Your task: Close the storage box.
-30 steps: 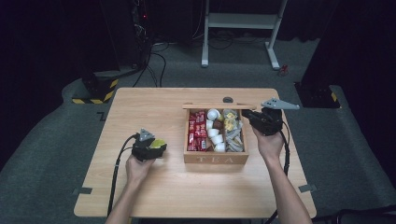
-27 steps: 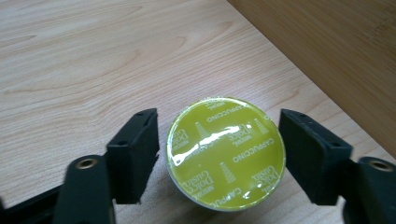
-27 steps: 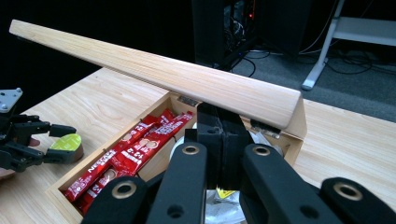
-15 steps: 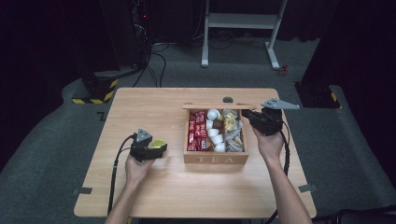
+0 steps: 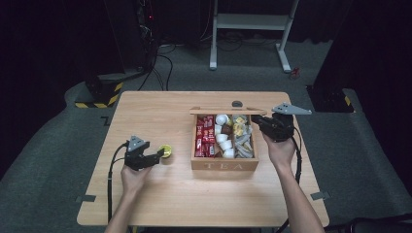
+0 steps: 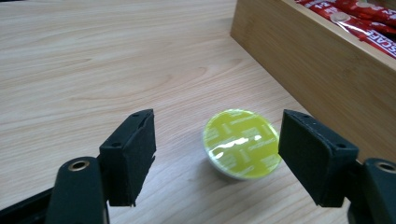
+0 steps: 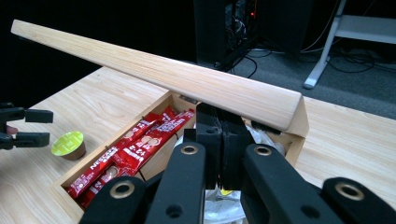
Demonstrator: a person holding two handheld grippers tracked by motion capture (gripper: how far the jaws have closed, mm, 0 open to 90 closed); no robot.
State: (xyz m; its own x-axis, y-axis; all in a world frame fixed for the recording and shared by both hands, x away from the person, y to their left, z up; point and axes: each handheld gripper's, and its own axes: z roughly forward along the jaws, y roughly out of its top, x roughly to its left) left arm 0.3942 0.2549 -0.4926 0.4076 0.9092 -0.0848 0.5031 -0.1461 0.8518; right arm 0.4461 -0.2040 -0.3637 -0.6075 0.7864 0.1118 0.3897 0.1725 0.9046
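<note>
A yellow-topped capsule (image 5: 166, 151) stands on the wooden table (image 5: 160, 111), just left of the wooden tea box (image 5: 223, 165). My left gripper (image 5: 158, 155) is open, and the capsule (image 6: 243, 144) sits between its jaws, nearer the right one, untouched. The box lid (image 5: 228, 111) stands raised. My right gripper (image 5: 256, 121) is shut at the lid's right end, over the box's right side. In the right gripper view the jaws of that gripper (image 7: 222, 126) press together just under the lid (image 7: 163, 74), with nothing visible between them.
Red sachets (image 5: 204, 136) fill the box's left compartment, white pods (image 5: 222, 138) the middle, and mixed packets (image 5: 241, 138) the right. A small dark round thing (image 5: 237, 103) lies behind the lid. Cables and a white stand (image 5: 252, 22) are on the floor beyond the table.
My left gripper has drawn back slightly toward the person, away from the capsule, which stays put. The right gripper and lid have not moved.
</note>
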